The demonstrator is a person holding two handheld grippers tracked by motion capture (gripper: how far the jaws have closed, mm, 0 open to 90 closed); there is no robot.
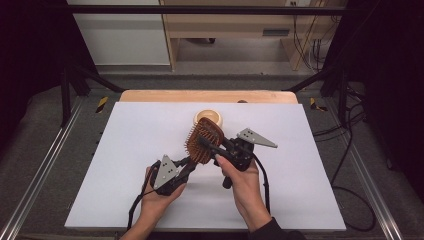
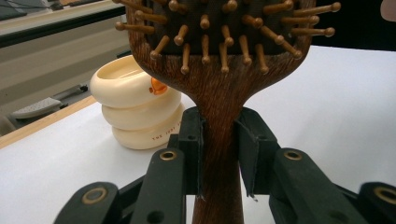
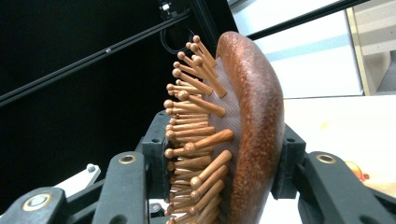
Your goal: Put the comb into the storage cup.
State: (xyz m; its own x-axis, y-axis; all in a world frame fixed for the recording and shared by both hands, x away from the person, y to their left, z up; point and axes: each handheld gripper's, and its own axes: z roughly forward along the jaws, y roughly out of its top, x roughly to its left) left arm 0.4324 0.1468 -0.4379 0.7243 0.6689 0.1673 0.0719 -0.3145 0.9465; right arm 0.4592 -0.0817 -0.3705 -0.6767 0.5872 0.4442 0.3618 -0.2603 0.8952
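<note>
Left gripper [image 2: 219,154] jaws clamped the wooden hairbrush [image 2: 219,70] neck, cream ringed container [image 2: 137,109] stood left beyond them.

The hairbrush [image 2: 219,88] is dark, grained wood with smooth, round-tipped wooden pins. The cream ringed container [image 2: 137,105] looks like glossy plastic. Matt white sheeting covers the table [image 1: 125,145].

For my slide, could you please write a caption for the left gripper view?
Left gripper clamps the wooden hairbrush at its neck, beside a cream ribbed bowl.
</note>
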